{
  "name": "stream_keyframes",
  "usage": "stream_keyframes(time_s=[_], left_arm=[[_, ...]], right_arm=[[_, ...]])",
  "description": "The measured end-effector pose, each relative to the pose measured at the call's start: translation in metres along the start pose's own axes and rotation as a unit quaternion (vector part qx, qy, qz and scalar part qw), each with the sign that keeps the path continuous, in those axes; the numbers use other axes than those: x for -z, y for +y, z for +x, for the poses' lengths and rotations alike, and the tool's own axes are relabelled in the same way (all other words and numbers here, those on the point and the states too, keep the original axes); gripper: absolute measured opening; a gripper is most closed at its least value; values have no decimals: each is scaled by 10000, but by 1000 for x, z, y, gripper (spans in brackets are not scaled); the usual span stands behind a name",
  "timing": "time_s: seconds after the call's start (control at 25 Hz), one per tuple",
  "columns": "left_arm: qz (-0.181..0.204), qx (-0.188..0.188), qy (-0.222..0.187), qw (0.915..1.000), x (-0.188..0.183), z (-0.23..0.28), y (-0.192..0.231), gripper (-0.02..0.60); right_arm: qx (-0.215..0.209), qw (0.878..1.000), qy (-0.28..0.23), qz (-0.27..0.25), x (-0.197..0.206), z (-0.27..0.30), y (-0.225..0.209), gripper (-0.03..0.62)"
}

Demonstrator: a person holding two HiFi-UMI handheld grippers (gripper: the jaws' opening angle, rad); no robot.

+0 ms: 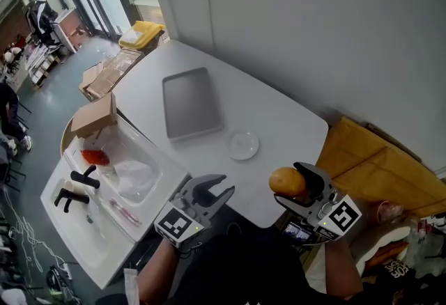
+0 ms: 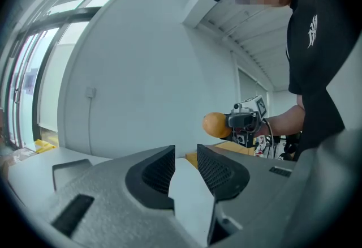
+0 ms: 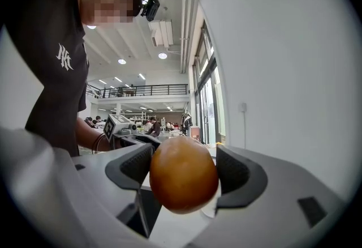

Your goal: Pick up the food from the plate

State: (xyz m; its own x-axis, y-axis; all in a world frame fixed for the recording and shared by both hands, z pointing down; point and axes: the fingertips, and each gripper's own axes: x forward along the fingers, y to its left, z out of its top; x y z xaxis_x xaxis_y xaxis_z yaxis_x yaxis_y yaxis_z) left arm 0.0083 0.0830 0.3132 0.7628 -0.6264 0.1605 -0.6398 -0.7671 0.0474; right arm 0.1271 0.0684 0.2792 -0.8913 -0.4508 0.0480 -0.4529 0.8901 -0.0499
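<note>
A round orange-brown piece of food (image 1: 287,181) sits between the jaws of my right gripper (image 1: 296,182), which is shut on it and held above the table's near right corner. In the right gripper view the food (image 3: 183,174) fills the gap between both pads. The small white plate (image 1: 243,145) lies bare on the white table (image 1: 279,115), further in than the gripper. My left gripper (image 1: 221,190) hovers off the table's near edge, open with nothing between its fingers. From the left gripper view (image 2: 185,165) the food (image 2: 215,125) shows to the right.
A grey tray (image 1: 190,103) lies on the table beyond the plate. A cardboard box (image 1: 94,115) and a white tub (image 1: 132,171) with bags stand at the left. Yellow-brown cardboard (image 1: 376,164) lies right of the table. A wall runs behind.
</note>
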Motion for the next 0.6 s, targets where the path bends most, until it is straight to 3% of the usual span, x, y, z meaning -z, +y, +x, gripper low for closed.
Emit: stream_keyframes(time_s=[0.36, 0.6], left_arm=[[-61, 29, 144, 9999, 9, -4, -8, 110], [-98, 73, 127, 9998, 16, -5, -12, 110]], right_arm=[[81, 9979, 531, -354, 16, 1, 6, 354], [77, 9986, 447, -253, 25, 0, 13, 354]])
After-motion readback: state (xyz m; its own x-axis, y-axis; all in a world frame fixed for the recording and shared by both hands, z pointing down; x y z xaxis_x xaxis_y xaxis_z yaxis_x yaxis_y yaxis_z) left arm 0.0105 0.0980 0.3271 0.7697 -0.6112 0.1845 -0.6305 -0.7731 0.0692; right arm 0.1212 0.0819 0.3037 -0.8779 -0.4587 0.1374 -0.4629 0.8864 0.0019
